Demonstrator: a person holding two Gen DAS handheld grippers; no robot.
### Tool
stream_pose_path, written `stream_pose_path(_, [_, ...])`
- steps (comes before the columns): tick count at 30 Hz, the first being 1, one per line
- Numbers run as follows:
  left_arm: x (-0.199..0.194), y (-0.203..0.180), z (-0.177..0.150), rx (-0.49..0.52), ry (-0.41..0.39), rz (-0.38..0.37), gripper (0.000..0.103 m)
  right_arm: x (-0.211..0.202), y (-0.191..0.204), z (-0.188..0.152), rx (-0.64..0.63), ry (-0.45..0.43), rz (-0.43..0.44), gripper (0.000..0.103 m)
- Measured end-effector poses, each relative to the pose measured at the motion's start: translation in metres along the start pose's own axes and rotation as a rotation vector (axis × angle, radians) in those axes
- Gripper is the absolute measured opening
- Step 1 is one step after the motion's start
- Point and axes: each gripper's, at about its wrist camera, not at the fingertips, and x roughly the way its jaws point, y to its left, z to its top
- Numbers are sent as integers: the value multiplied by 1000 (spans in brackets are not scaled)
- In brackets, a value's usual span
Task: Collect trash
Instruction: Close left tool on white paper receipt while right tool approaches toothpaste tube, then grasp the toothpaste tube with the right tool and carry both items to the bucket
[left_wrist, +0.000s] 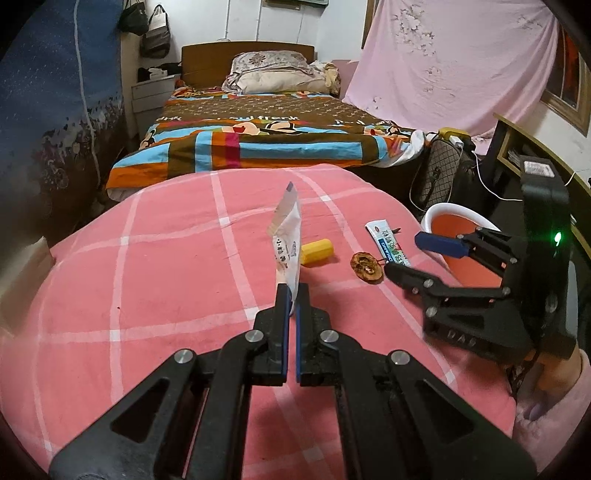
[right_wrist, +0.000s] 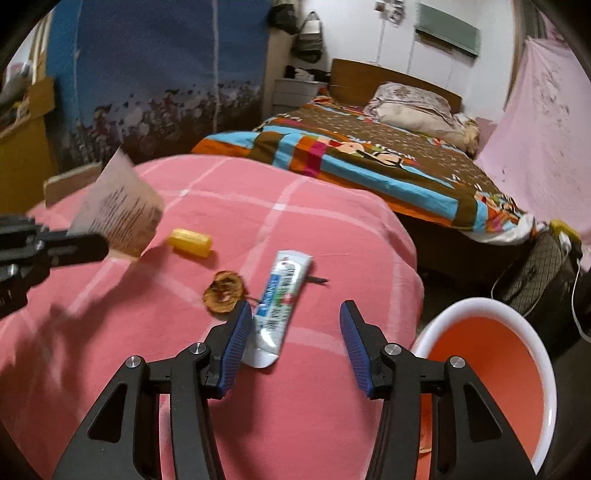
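Beyond my pink checked cover (left_wrist: 155, 280) stands a bed (left_wrist: 258, 136) with a wooden headboard (left_wrist: 207, 55). A pink sheet (left_wrist: 454, 62) drapes the wall.

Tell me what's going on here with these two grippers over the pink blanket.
A person is clearing trash off a pink checked blanket. The left gripper is shut on a white paper packet, lifted upright. The right gripper is open around a flattened tube that lies on the blanket. A yellow cap and a brown husk lie nearby; a white bin stands beside the blanket.
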Motion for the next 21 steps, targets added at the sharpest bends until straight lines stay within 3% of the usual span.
stream_pose_path(6, [0, -1, -2, 5, -1, 6, 0, 4, 4, -1, 0, 20, -22, 47])
stream_pose_path(13, [-2, 1, -1, -2, -3, 8, 0, 1, -4, -2, 37, 3, -7, 22])
stream_pose_path(21, [-7, 0, -2, -11, -25, 16, 0, -3, -11, -2, 57, -28, 15, 21])
